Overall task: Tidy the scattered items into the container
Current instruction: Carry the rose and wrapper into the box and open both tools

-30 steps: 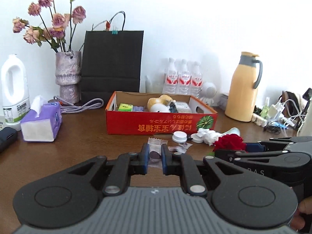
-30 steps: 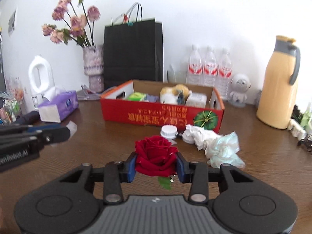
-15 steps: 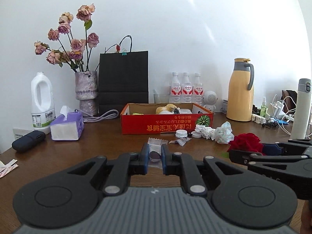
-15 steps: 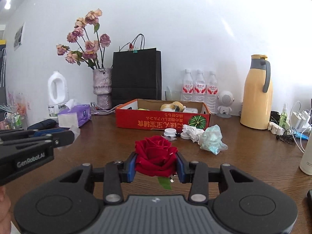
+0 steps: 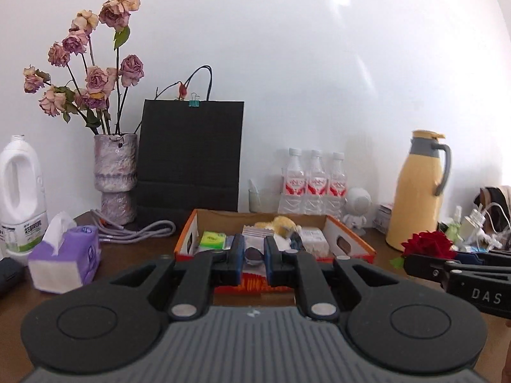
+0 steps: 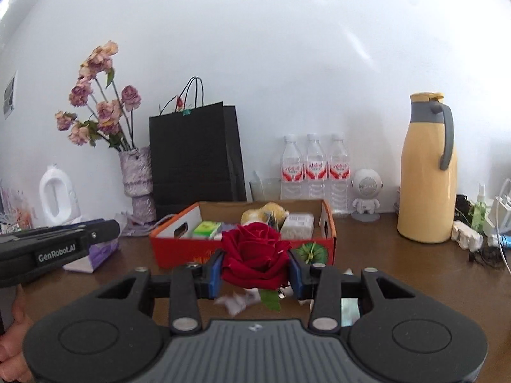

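While seen low and centre in the left wrist view, the left hand-held gripper (image 5: pixel 252 257) is clamped on one small clear sachet (image 5: pixel 253 249), light, crinkly and slippery, held over the one red box (image 5: pixel 351 242).

Low and centre in the right wrist view, the right hand-held gripper (image 6: pixel 255 269) is clenched on one red rose (image 6: pixel 254 255), soft and crushable, best held by the bloom's sides. Three water bottles (image 6: pixel 314 169) are counted behind the box.

Both tools look alike. The left tongs (image 5: pixel 254 263) have a grey ribbed housing nearest the camera, flanked by two broad black discs with raised rings. Black linkage bars run forward from silver round screws to blue-edged fingers (image 5: pixel 237 257). The right tongs (image 6: pixel 255 271) repeat that build, with blue pads (image 6: pixel 216 273) on black fingers. Seen side-on, one body carries white lettering "GenRobot.AI", the other "DAS". A bare hand (image 6: pixel 11 338) shows at the left edge.
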`<action>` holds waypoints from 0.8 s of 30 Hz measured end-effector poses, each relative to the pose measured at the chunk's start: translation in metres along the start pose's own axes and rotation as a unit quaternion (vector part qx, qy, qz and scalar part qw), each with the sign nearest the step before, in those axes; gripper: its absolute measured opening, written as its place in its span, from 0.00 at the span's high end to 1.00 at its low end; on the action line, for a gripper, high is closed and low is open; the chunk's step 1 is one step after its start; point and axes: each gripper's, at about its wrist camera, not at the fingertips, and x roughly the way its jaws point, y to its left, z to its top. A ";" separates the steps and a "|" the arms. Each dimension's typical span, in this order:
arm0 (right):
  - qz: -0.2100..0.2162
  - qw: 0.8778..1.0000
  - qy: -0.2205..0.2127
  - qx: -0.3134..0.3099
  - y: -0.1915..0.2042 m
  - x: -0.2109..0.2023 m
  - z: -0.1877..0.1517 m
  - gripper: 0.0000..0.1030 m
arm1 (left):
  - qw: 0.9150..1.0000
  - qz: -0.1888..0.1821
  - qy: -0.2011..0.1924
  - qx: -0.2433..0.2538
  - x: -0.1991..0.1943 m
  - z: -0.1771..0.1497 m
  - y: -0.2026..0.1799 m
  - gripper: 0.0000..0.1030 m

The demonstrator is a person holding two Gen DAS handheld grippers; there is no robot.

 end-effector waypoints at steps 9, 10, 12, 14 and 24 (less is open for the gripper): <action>0.001 0.996 0.089 0.004 -0.050 0.131 0.092 0.61 | 0.990 -0.009 0.133 -0.044 0.160 0.058 0.035 0.87; 0.003 0.994 0.108 0.010 -0.056 0.148 0.100 0.61 | 0.985 -0.008 0.168 -0.045 0.180 0.061 0.038 0.87; 0.008 0.985 0.171 0.015 -0.063 0.188 0.110 0.61 | 0.974 0.013 0.224 -0.033 0.213 0.061 0.041 0.87; 0.002 0.970 0.242 0.020 -0.066 0.227 0.108 0.61 | 0.962 0.025 0.271 -0.017 0.239 0.054 0.045 0.87; -0.045 0.921 0.387 -0.014 -0.047 0.332 0.037 0.47 | 0.925 0.015 0.378 0.022 0.281 0.012 0.040 0.64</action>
